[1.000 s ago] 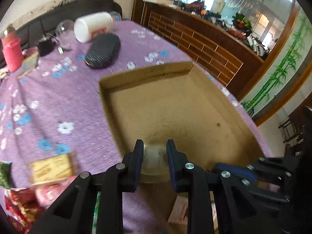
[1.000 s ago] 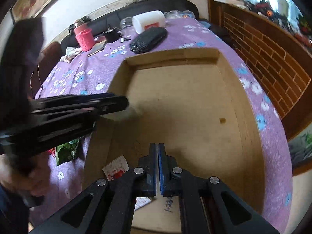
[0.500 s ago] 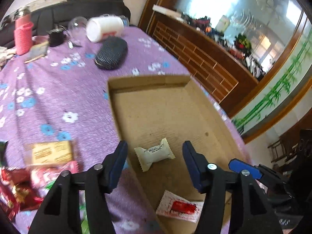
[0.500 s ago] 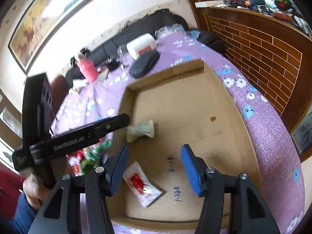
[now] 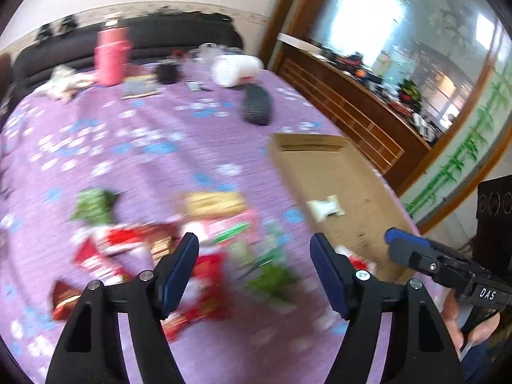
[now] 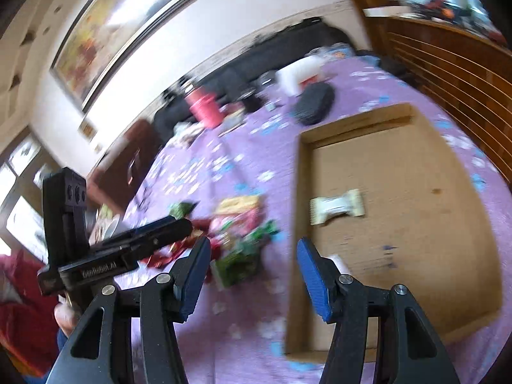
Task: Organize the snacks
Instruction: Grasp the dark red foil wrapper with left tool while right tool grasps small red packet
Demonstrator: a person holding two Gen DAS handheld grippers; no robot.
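Note:
A shallow cardboard box [image 5: 364, 188] [image 6: 473, 224] lies on the purple flowered tablecloth. A white wrapped candy [image 5: 325, 207] [image 6: 336, 206] lies inside it, and a red-and-white packet [image 5: 358, 260] sits near its front edge. A blurred pile of red, pink, yellow and green snack packets [image 5: 208, 224] [image 6: 236, 224] lies left of the box. My left gripper [image 5: 254, 265] is open and empty above the pile. My right gripper [image 6: 252, 265] is open and empty over the box's left wall, near a green packet [image 6: 238, 260].
At the table's far end stand a pink cup [image 5: 110, 59], a white jar on its side [image 5: 235, 68], a black case [image 5: 257, 104] and small clutter. A dark sofa runs behind. A wooden sideboard [image 5: 368, 108] stands to the right.
My left gripper opened, dropped the white candy into the box and swung left over the snack pile. My right gripper opened, left its packet in the box and moved left.

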